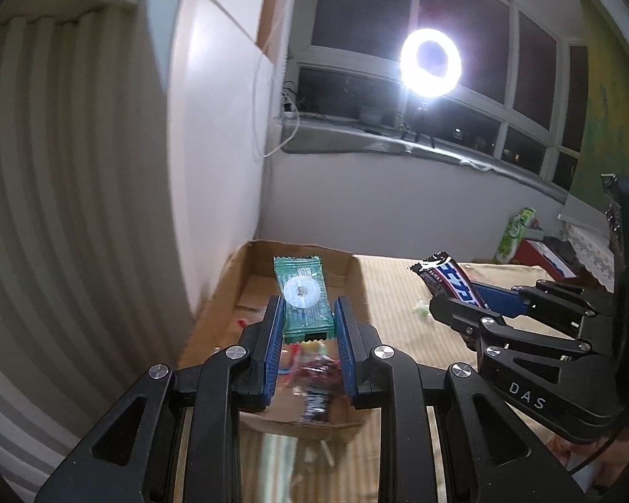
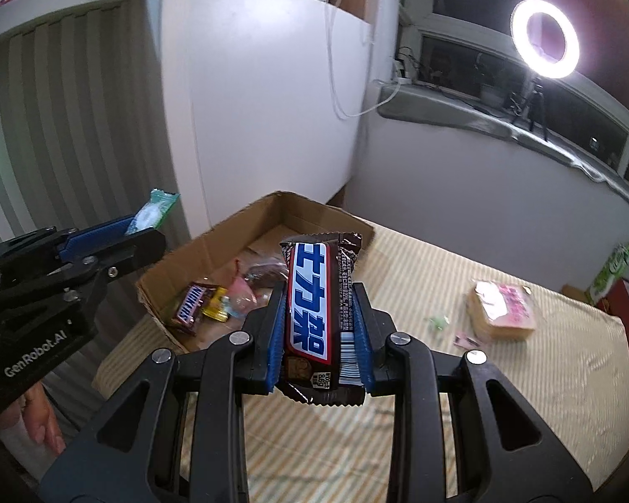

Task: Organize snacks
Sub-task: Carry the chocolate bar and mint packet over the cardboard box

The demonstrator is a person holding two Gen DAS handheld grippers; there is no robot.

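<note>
My left gripper [image 1: 308, 310] is shut on a green transparent candy packet [image 1: 302, 297], held above the open cardboard box [image 1: 226, 285]. The same packet [image 2: 153, 209] sticks out of the left gripper [image 2: 140, 230] at the left of the right wrist view. My right gripper [image 2: 320, 314] is shut on a brown chocolate bar [image 2: 314, 314] with a blue and white label, beside the box's right side. That bar [image 1: 450, 283] shows in the right gripper [image 1: 461, 302] at the right of the left wrist view. Inside the box [image 2: 167, 293] lie several wrapped snacks [image 2: 214, 302].
On the striped tablecloth [image 2: 524, 398] lie a pink-labelled packet of bread [image 2: 503, 308], a small green sweet [image 2: 436, 320] and a tiny pink wrapper [image 2: 465, 340]. A green bag [image 2: 616, 268] stands at the far right edge. A ring light [image 2: 545, 40] glares on the windowsill. A hand [image 2: 37, 419] shows at lower left.
</note>
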